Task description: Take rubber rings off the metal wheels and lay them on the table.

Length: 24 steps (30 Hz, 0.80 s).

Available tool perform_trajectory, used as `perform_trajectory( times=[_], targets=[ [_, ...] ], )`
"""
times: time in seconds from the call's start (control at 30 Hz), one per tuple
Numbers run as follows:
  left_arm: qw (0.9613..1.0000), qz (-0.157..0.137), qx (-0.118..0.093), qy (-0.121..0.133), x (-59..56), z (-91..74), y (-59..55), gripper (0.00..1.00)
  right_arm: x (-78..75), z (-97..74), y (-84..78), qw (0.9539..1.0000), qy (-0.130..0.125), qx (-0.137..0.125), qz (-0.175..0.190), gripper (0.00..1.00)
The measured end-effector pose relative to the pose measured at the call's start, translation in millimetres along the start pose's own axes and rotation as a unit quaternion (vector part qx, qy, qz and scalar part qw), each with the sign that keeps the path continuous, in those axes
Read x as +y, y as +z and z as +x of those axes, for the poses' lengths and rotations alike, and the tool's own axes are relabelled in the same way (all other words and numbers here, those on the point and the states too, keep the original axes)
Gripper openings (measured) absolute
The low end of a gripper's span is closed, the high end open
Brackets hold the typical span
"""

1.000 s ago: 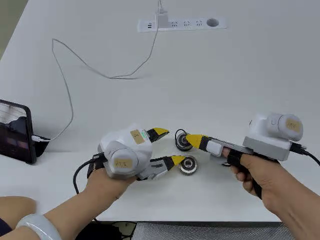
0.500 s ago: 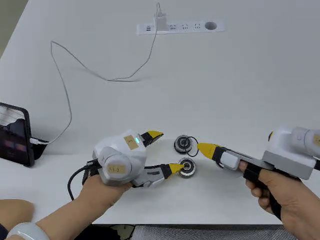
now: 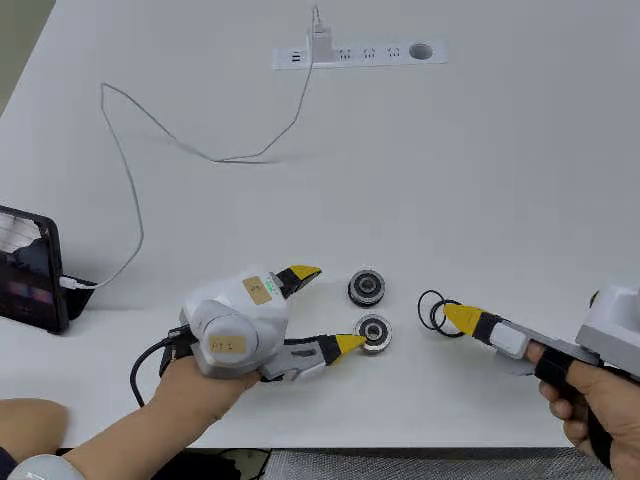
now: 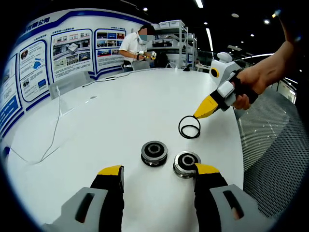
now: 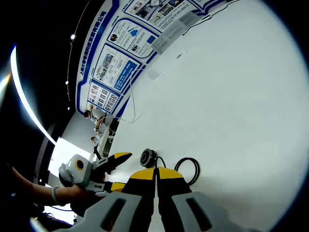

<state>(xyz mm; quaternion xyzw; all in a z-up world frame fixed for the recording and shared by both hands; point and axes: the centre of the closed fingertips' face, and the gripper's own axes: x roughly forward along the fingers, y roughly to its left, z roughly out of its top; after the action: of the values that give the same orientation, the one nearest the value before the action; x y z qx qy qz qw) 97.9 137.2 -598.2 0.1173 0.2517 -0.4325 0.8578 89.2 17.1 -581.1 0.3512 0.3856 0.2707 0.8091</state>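
Two small metal wheels lie near the table's front edge. The far wheel [image 3: 367,287] [image 4: 154,152] has a dark outer band. The near wheel [image 3: 375,332] [image 4: 186,163] shows a silver rim. My left gripper [image 3: 325,308] [image 4: 158,171] is open just left of them, and its lower fingertip [image 3: 350,343] rests against the near wheel. A black rubber ring [image 3: 433,306] [image 4: 189,127] [image 5: 189,169] lies right of the wheels. My right gripper [image 3: 458,316] [image 5: 155,175] is shut with its tip on the ring's edge. One side of the ring seems slightly raised.
A white power strip [image 3: 360,50] sits at the table's far edge, and its cable [image 3: 140,215] runs to a phone [image 3: 30,265] at the left. The table's front edge [image 3: 400,440] is close below the grippers.
The right gripper has pulled back to the right, away from the far wheel. The black ring has come off with it and now rests on the table. The left gripper has barely moved.
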Motion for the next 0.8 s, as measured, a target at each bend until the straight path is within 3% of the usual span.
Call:
perform_trajectory(
  times=[0.23, 0.47, 0.8],
  targets=[
    [1.0000, -0.001, 0.001, -0.001, -1.0, 0.6, 1.0, 0.58, -15.7, -2.7, -0.5, 0.9996, -0.027, 0.003, -0.010, 0.02],
    [1.0000, -0.003, 0.003, -0.003, -1.7, 1.3, 0.0, 0.58, -25.1, -3.5, -3.0, 0.9964, -0.057, 0.018, -0.059, 0.03],
    [1.0000, -0.004, 0.004, -0.006, -3.2, 1.3, -0.5, 0.57, -25.4, -2.3, -6.2, 0.9926, -0.064, 0.033, -0.097, 0.07]
  ],
)
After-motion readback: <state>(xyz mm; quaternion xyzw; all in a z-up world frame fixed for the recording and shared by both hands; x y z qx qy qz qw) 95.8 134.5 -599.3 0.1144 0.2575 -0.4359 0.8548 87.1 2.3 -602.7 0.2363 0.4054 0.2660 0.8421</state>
